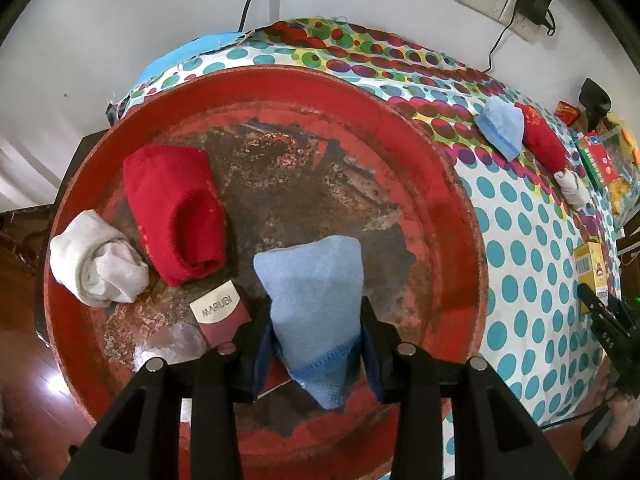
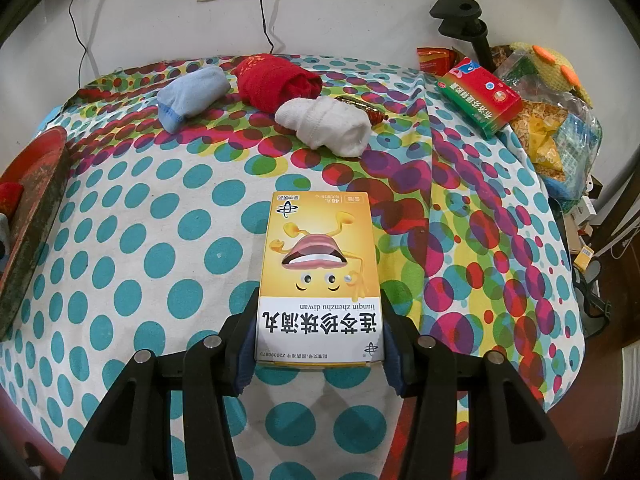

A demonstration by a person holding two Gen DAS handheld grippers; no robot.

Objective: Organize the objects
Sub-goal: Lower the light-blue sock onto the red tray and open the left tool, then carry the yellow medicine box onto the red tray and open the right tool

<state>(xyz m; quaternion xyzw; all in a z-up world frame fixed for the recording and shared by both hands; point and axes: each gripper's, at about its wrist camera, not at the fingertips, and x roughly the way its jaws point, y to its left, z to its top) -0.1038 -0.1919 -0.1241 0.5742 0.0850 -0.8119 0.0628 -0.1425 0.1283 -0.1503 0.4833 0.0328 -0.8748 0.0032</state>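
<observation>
My left gripper [image 1: 316, 344] is shut on a light blue sock roll [image 1: 316, 300] and holds it over the worn red round tray [image 1: 452, 208]. In the tray lie a red sock roll [image 1: 176, 208], a white sock roll [image 1: 96, 260] and a small maroon MARUBI box [image 1: 222, 312]. My right gripper [image 2: 320, 332] is shut on a yellow medicine box [image 2: 320, 268] just above the dotted tablecloth [image 2: 152, 240]. Further back on the cloth lie a second blue sock roll [image 2: 188, 96], a second red roll [image 2: 276, 80] and a second white roll [image 2: 328, 124].
A red and green box [image 2: 480, 96] and a pile of snack bags [image 2: 552, 128] sit at the table's right end. A black clamp stand [image 2: 468, 24] rises behind them. The tray's rim [image 2: 32, 208] shows at the left. Wall sockets with cables are behind the table.
</observation>
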